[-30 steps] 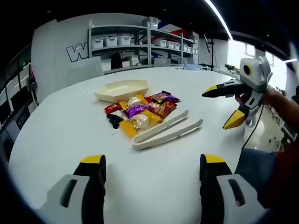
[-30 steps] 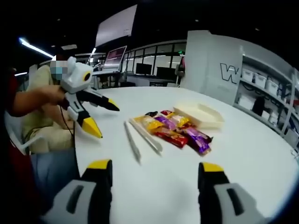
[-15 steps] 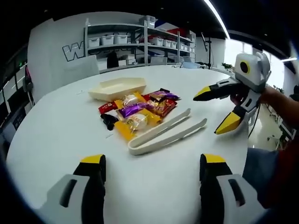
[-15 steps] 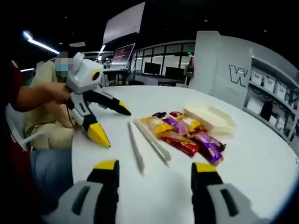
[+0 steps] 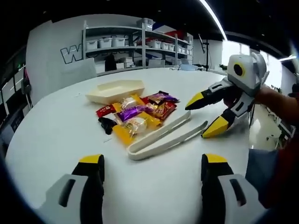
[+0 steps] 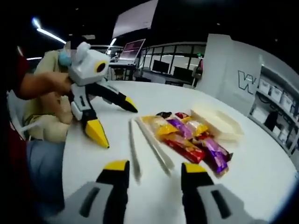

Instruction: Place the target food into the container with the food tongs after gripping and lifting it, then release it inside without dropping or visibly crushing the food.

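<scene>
Here, smooth cream tongs [image 5: 163, 135] beside glossy crinkled snack packets [image 5: 135, 112], shallow tray [image 5: 115, 90].

We look low across the table [image 5: 56, 135] from opposite sides, both views sharing tongs [image 5: 163, 135], snack pile [image 6: 187, 135], tray [image 5: 114, 90].

Tongs [image 5: 163, 135] lie on table [image 5: 56, 126] just beside snack pile [image 5: 135, 112]; tray [image 5: 116, 90] behind pile, shelves [image 5: 135, 44] at back.

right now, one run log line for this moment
phase: approach | left gripper: open | right gripper: open, near tongs | snacks: beside tray
</scene>
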`<state>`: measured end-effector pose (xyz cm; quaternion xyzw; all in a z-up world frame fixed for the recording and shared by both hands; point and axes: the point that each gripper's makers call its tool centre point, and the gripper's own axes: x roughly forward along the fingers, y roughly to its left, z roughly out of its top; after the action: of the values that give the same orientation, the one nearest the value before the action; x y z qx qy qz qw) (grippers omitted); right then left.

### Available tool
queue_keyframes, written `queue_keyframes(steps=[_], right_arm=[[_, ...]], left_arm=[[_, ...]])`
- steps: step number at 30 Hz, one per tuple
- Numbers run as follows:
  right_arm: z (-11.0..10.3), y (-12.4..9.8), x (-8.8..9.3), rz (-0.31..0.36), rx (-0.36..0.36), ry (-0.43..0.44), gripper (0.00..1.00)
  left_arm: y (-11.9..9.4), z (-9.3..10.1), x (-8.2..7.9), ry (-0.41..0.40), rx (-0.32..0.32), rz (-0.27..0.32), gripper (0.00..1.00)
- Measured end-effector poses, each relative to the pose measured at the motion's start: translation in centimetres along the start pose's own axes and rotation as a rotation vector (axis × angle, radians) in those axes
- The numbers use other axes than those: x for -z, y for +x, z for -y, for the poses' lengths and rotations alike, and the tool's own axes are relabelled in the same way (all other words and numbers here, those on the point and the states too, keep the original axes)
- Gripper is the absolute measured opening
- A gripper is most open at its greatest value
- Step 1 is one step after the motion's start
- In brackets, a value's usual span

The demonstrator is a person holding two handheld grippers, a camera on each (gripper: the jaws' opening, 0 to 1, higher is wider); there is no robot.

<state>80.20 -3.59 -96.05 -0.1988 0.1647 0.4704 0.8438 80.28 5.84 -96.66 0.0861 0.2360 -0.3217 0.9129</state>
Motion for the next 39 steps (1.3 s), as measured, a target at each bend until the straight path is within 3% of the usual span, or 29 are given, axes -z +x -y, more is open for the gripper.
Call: queue_keyframes(steps=[5, 12, 20, 29, 39], right_arm=[[-0.18, 0.48, 0.04, 0.027, -0.016, 0.006, 0.3], [-0.15, 0.61, 0.01, 0.056, -0.053, 0.055, 0.29], [-0.31, 0.49, 0.0, 0.065, -0.071, 0.034, 0.26], [-0.51, 0.28, 0.25, 0.052, -0.099, 0.048, 0.17], [-0.93, -0.21, -0.08, 0.082, -0.131, 0.095, 0.11]], left_arm=[[-0.24, 0.07, 0.08, 0.003, 0.006, 0.006, 0.85], [-0.28, 0.05, 0.05, 0.006, 0.013, 0.014, 0.85], [-0.22, -0.04, 0.02, 0.007, 0.014, 0.012, 0.85], [-0.17, -0.16, 0.01, 0.008, 0.017, 0.006, 0.85], [-0.31, -0.34, 0.06, 0.01, 0.019, 0.01, 0.84]])
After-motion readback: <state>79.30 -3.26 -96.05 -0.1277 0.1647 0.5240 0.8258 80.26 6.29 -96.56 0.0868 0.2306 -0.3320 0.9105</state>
